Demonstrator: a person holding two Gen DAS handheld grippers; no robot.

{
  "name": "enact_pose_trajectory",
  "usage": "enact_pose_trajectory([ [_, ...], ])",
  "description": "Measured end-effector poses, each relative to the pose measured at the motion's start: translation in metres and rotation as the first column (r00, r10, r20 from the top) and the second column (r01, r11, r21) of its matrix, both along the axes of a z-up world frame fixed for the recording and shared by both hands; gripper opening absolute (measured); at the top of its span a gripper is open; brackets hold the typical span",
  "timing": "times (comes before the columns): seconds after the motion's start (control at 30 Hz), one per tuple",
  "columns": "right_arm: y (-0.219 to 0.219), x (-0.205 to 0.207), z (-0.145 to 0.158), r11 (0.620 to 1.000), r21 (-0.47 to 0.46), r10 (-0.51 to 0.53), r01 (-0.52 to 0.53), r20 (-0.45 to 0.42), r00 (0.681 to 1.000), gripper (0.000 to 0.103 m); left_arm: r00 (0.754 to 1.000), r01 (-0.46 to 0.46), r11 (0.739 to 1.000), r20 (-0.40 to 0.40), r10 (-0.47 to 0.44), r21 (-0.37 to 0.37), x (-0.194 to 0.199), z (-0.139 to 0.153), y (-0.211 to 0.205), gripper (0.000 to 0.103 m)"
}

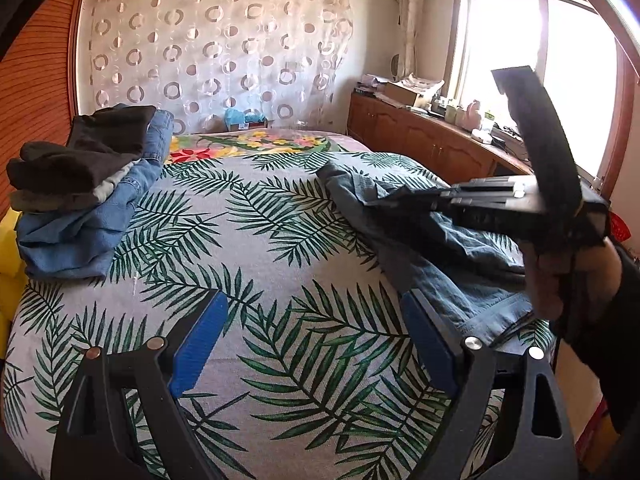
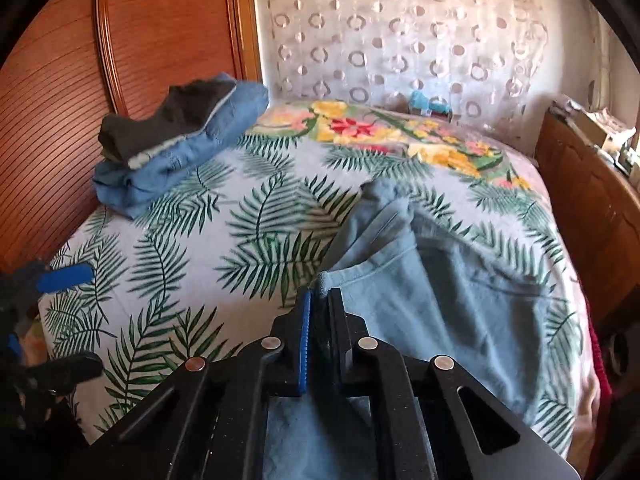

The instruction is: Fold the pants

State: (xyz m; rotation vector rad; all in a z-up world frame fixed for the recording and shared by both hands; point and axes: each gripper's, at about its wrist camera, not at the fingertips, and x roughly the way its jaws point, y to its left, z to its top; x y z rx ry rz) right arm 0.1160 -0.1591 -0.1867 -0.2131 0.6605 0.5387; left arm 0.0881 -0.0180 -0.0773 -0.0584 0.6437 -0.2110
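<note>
The pants (image 2: 436,280) are soft, matt blue-grey denim, creased. The bed (image 1: 280,248) wears a matt woven leaf-print cloth. Each claw (image 1: 316,344) is matt black plastic with ribbed blue pads (image 1: 200,344) and shiny metal pins (image 2: 368,343). The headboard (image 2: 60,120) is ridged, semi-gloss wood.

The left gripper (image 1: 314,340) stood wide open, pointing downward. The right gripper (image 2: 320,300), held in a hand (image 1: 560,280), was clamped shut on cloth.
</note>
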Motion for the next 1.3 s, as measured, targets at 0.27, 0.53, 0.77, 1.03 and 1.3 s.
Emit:
enact_pose_trajectory([
  [0.27,-0.023,-0.002,0.018,0.998,0.007,-0.06,0.06,0.055,0.997,0.008,1.0,0.011,1.0,-0.003,-0.011,0.002,0.001,-0.002,-0.004,0.089],
  [0.53,-0.039,0.006,0.033,0.992,-0.011,-0.121,0.123,0.107,0.987,0.008,1.0,0.012,1.0,-0.003,-0.012,0.002,0.001,-0.002,-0.004,0.089],
  [0.77,-0.036,0.026,0.027,0.987,-0.022,-0.154,0.156,0.088,0.984,0.008,1.0,0.019,1.0,-0.009,-0.019,-0.002,0.0,-0.006,-0.009,0.089],
  [1.03,-0.044,0.035,0.028,0.979,-0.046,-0.193,0.199,0.104,0.976,0.008,0.999,0.044,0.999,-0.02,-0.044,0.015,-0.002,-0.01,-0.019,0.089],
  [1.3,-0.061,0.068,0.022,0.955,-0.059,-0.289,0.292,0.055,0.956,0.008,0.999,0.049,0.999,-0.023,-0.049,0.014,-0.004,-0.011,-0.021,0.089],
])
